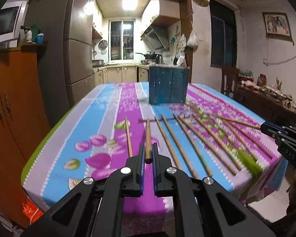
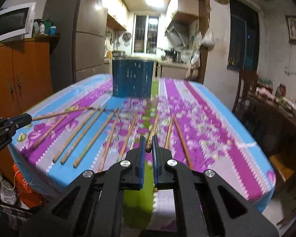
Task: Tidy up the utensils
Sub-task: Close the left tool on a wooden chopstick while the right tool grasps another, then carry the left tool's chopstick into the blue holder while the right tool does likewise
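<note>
Several wooden chopsticks (image 1: 189, 144) lie in a row on the flowered tablecloth, also seen in the right wrist view (image 2: 84, 136). My left gripper (image 1: 148, 158) is shut on one chopstick (image 1: 147, 138) that points away toward the far side. My right gripper (image 2: 148, 148) is shut on another chopstick (image 2: 153, 130). Each gripper shows in the other's view with its chopstick: the right one (image 1: 266, 128) and the left one (image 2: 27, 119). A blue utensil holder (image 1: 168, 85) stands upright at the far middle of the table, also in the right wrist view (image 2: 132, 78).
The table (image 1: 100, 106) has its near edge just under my grippers. An orange cabinet (image 1: 11, 102) and a fridge (image 1: 77, 45) stand to the left. A chair and a cluttered side table (image 2: 276, 100) stand to the right.
</note>
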`<state>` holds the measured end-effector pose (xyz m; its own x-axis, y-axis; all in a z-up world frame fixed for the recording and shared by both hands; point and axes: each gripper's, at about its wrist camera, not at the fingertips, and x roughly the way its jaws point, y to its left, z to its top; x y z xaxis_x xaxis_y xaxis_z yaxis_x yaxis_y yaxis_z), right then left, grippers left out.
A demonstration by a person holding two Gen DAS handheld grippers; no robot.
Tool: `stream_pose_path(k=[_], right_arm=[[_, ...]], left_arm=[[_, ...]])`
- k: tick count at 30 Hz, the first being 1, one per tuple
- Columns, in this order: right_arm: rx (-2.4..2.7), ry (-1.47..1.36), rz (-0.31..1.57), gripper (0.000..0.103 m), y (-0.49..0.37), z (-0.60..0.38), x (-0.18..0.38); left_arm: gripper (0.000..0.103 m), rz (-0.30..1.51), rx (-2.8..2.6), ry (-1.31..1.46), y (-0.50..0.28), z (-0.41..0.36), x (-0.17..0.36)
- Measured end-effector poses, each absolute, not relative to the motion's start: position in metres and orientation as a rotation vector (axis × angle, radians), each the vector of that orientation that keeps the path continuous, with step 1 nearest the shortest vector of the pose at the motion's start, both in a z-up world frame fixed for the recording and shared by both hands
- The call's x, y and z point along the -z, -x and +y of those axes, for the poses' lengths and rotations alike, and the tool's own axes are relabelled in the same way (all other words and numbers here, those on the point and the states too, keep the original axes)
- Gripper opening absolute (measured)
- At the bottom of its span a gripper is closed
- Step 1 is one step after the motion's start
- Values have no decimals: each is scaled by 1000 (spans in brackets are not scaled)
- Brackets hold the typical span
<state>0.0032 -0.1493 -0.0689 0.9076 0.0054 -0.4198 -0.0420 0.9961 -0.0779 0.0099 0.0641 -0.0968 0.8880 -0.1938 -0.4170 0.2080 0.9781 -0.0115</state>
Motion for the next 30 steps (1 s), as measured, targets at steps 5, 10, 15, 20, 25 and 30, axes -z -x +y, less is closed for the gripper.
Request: stream_pose_path(k=[5, 10, 15, 20, 25, 30], right_arm=[[-40, 117, 330, 5, -6, -156, 36], [-74, 132, 262, 5, -21, -165, 6], [-125, 126, 230, 5, -38, -173, -20], [-182, 94, 224, 5, -59, -181, -43], [-226, 56, 209, 5, -66, -189, -64], [-262, 38, 218, 5, -74, -193, -78]], left_arm=[[8, 369, 230, -38, -18, 62, 62], [8, 317, 261, -23, -33, 61, 23], [8, 280, 271, -37, -50, 58, -8], [8, 269, 300, -36, -66, 55, -30], [8, 271, 304, -46, -73, 52, -43], [8, 263, 307, -71, -73, 49, -57]])
